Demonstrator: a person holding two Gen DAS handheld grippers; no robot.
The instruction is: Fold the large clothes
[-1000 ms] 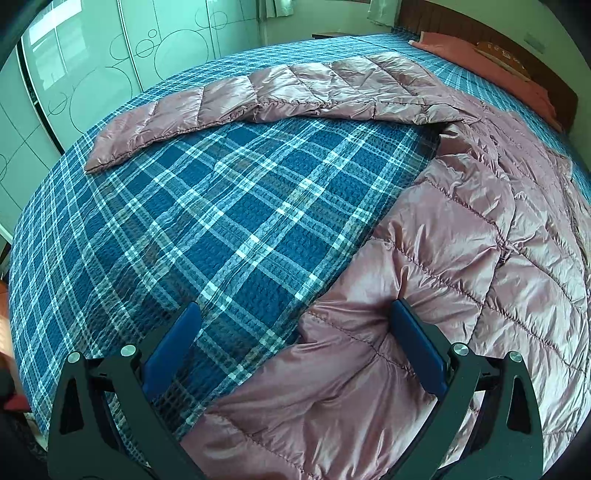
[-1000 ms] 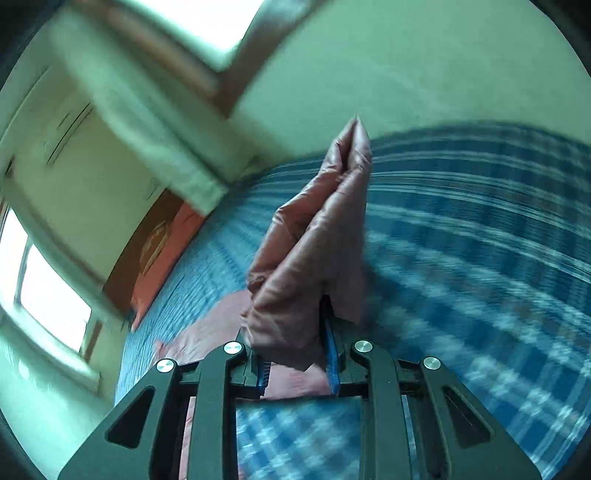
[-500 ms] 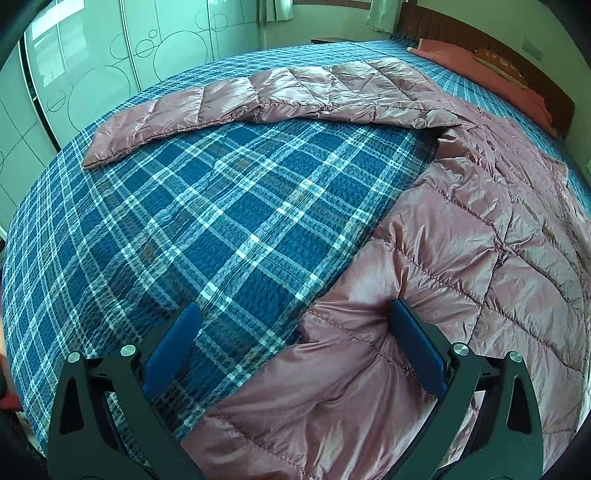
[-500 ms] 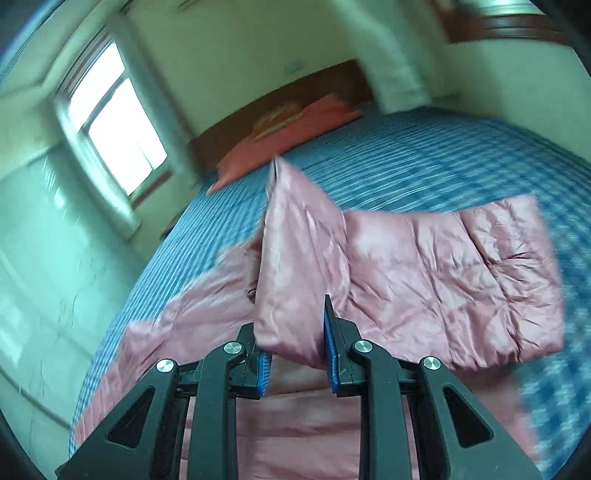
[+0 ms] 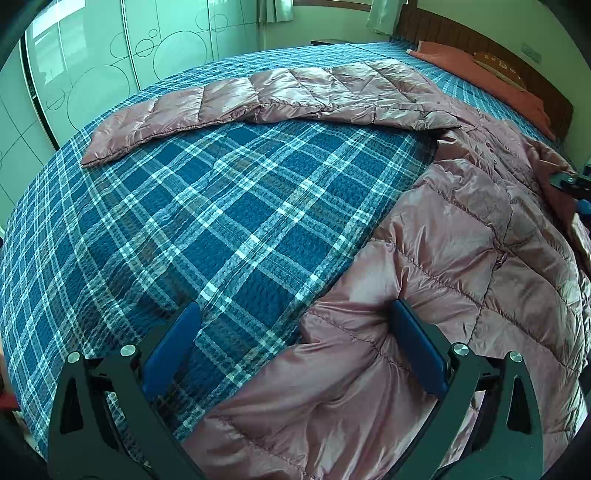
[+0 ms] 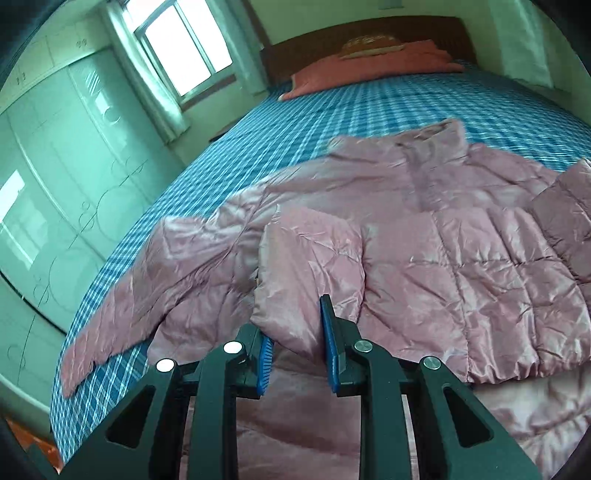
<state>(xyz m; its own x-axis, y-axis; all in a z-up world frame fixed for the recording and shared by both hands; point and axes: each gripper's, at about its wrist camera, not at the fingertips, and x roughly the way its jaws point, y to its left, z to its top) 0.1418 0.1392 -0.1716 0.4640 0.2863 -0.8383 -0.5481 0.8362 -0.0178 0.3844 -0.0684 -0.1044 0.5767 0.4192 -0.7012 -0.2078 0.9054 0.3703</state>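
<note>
A large pink quilted down jacket (image 5: 461,236) lies spread on the blue plaid bed (image 5: 207,221). One sleeve (image 5: 258,99) stretches out flat to the far left. My left gripper (image 5: 295,343) is open, low over the jacket's hem corner, its right finger pressing into the fabric and its left finger over the bedspread. In the right wrist view the jacket (image 6: 461,258) lies front up with its collar (image 6: 436,140) toward the headboard. My right gripper (image 6: 295,343) is shut on the cuff of the other sleeve (image 6: 306,266), held over the jacket's body.
Orange-red pillows (image 6: 369,62) lie against the wooden headboard (image 6: 369,33). Pale green wardrobe doors (image 5: 92,62) stand along the bed's far side. A window (image 6: 184,40) with curtains is beside the headboard. The right gripper's frame shows at the left wrist view's right edge (image 5: 569,181).
My right gripper swung the sleeve cuff from high in the air, across and down over the jacket's body. The left gripper stayed open at the hem corner.
</note>
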